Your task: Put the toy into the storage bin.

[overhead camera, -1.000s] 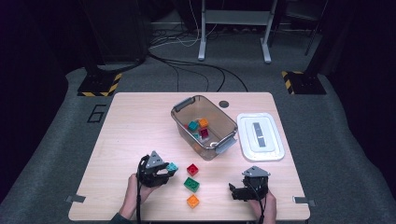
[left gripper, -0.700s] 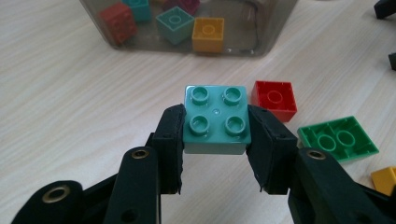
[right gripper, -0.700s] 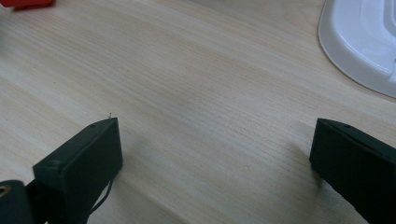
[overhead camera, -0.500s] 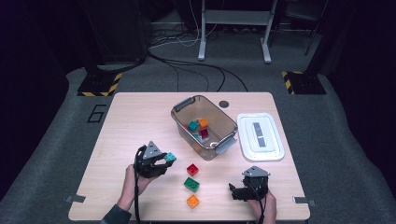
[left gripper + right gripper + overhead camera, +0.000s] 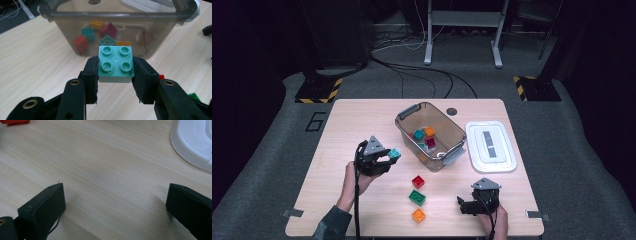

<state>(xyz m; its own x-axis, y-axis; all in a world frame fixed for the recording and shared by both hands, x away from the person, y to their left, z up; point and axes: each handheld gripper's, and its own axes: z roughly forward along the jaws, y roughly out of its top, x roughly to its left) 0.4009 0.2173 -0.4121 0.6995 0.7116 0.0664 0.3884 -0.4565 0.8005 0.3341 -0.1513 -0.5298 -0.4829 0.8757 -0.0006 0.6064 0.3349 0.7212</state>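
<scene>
Left claw point(image 5: 115, 75) grips teal brick point(image 5: 115, 63) near the bin point(image 5: 62, 18).

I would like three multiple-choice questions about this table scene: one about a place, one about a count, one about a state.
1. Where is the white lid?
A. on the bin
B. on the table beside the bin
C. on the floor

2. How many bricks lie loose on the table?
A. three
B. one
C. five

3. The left gripper is
A. open
B. shut on the teal brick
C. shut on nothing

Answers: 1 B, it lies right of the clear bin. 2 A, red, green, orange. 3 B, jaws press the teal brick.
</scene>
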